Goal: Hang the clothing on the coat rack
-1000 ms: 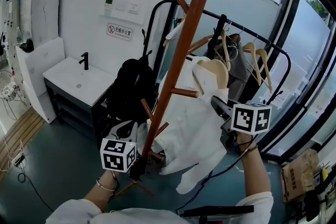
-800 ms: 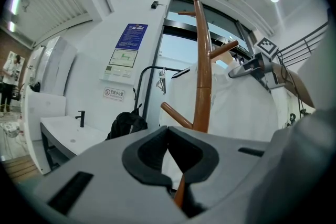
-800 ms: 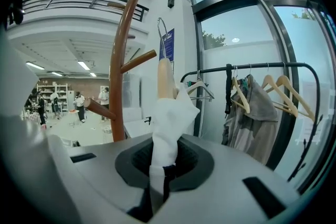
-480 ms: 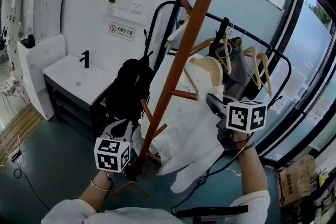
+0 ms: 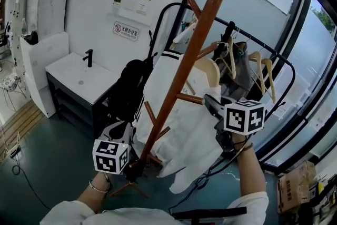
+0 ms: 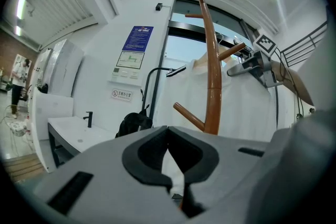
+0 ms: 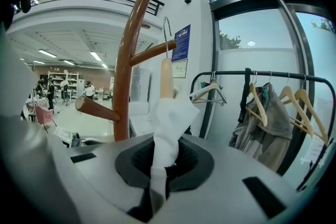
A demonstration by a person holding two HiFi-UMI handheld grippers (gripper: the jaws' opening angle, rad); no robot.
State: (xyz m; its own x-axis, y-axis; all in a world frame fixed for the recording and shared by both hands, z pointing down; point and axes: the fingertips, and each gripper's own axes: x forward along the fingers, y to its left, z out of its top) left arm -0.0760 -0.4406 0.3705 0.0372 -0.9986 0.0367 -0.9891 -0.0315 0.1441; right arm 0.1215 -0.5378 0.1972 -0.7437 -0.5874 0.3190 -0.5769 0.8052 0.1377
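Note:
The brown wooden coat rack (image 5: 185,63) rises through the middle, its pegs sticking out at several heights. A white garment (image 5: 184,129) hangs on a wooden hanger (image 5: 209,68) just behind the pole. My right gripper (image 5: 209,103) is shut on a fold of this white cloth (image 7: 164,128). In the right gripper view the hanger's metal hook (image 7: 167,34) stands close beside an upper peg (image 7: 151,52). My left gripper (image 5: 138,165) is low by the foot of the pole (image 6: 212,86), pointing level, its tips together (image 6: 168,131). Whether it touches the pole I cannot tell.
Behind the coat rack stands a black clothes rail (image 5: 247,39) with wooden hangers and a grey garment (image 5: 239,68). A black backpack (image 5: 129,89) sits at the left, next to a white sink counter (image 5: 73,79). Glass walls close the right side; a cardboard box (image 5: 293,187) lies low there.
My right gripper has carried the hanger and white garment slightly leftward, closer to the pole. The left gripper stays by the pole's foot.

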